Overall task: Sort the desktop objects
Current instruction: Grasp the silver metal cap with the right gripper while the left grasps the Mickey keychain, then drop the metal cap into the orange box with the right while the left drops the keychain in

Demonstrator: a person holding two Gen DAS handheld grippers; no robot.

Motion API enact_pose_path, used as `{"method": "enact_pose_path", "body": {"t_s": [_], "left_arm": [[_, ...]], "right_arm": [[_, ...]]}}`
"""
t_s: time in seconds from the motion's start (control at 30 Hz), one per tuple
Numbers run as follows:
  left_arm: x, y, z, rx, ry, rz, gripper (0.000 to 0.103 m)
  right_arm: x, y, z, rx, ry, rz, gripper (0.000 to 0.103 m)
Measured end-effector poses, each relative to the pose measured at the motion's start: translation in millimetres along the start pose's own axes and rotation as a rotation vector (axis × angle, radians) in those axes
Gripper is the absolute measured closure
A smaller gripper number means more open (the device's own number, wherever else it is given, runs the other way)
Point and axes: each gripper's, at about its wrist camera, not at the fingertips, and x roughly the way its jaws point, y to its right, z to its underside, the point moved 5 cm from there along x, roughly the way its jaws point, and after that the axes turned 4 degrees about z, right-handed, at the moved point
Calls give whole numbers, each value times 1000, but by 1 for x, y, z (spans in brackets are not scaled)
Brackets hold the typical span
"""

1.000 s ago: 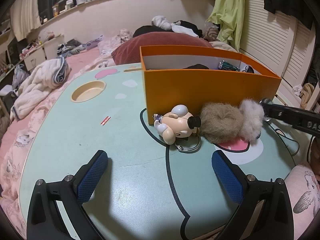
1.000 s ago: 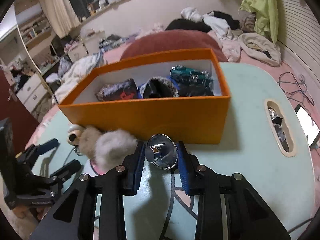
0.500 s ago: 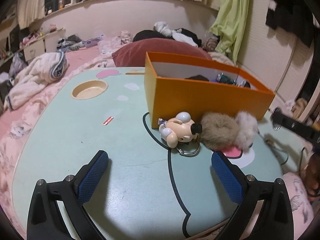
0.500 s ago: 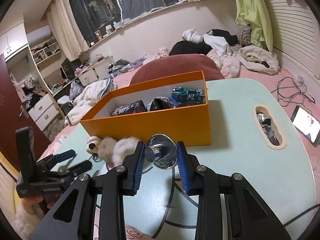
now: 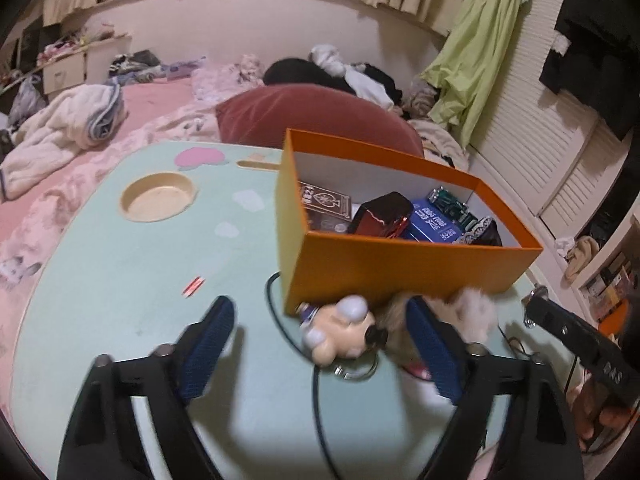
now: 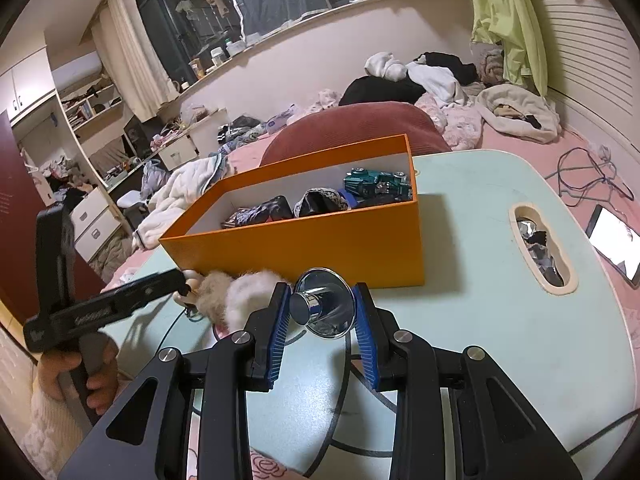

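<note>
The right gripper (image 6: 322, 316) fingers are clamping a shiny metal funnel (image 6: 325, 307) near the orange box (image 6: 320, 244). The left gripper (image 5: 320, 344) fingers are gaping wide around a toy figure (image 5: 340, 330) beside the box.

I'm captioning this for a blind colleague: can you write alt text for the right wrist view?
The right gripper holds a shiny metal funnel above a pale green table, just in front of an open orange box holding a toy truck.

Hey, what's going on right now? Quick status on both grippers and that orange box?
Left gripper open, around mouse toy. Right gripper shut on shiny metal cup, short of orange box. Fluffy pom-poms against box front.
</note>
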Motion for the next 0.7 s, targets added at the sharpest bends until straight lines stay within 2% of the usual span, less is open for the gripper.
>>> {"method": "enact_pose_path", "body": {"t_s": [0.07, 0.17, 0.3, 0.47, 0.57, 0.7], "left_arm": [[13, 2, 1, -9, -58, 1, 51], [14, 6, 5, 8, -44, -33, 59], [2, 3, 14, -6, -10, -8, 60], [-28, -7, 12, -4, 82, -20, 60], [-41, -4, -2, 4, 133, -23, 60], [-51, 10, -31, 7, 181, 33, 60]], "right_arm": [[-1, 0, 0, -1, 3, 1, 70], [-1, 1, -1, 1, 6, -1, 70], [-2, 3, -3, 2, 12, -3, 70], [-7, 1, -4, -7, 33, -1, 70], [-10, -5, -9, -30, 45, -9, 70], [-9, -20, -26, -79, 44, -42, 70]]}}
